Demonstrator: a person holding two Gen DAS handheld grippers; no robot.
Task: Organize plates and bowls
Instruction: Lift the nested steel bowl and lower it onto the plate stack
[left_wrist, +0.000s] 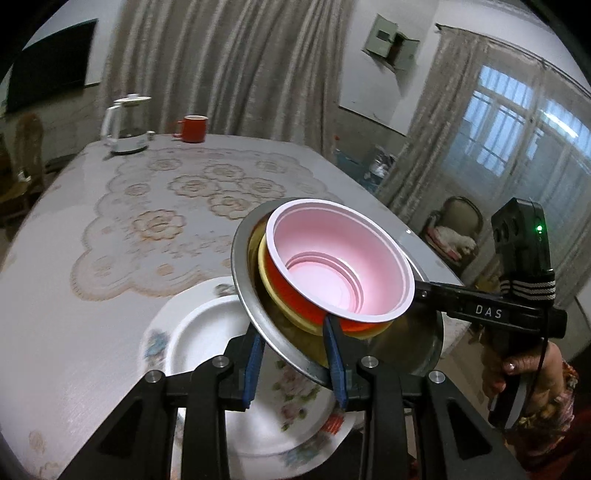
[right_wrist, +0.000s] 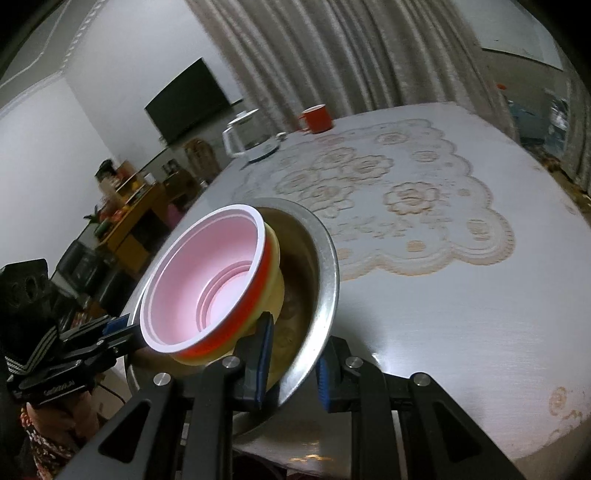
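A steel bowl (left_wrist: 240, 280) hangs tilted above the table, carrying a yellow bowl (left_wrist: 266, 273) with a red bowl with a pink inside (left_wrist: 340, 258) nested in it. My left gripper (left_wrist: 293, 343) is shut on the steel rim nearest me, its blue pads on both sides of it. The right gripper (left_wrist: 424, 291) clamps the rim on the far right side. In the right wrist view my right gripper (right_wrist: 295, 354) bites the steel bowl (right_wrist: 325, 266), and the left gripper (right_wrist: 122, 328) holds the opposite edge. A white floral plate (left_wrist: 199, 332) lies on the table beneath the stack.
A glass kettle (left_wrist: 127, 125) and a red mug (left_wrist: 194, 129) stand at the table's far end. A lace cloth (left_wrist: 166, 221) covers the table's middle. The table's right edge runs just behind the bowls, with a chair (left_wrist: 454, 229) beyond it.
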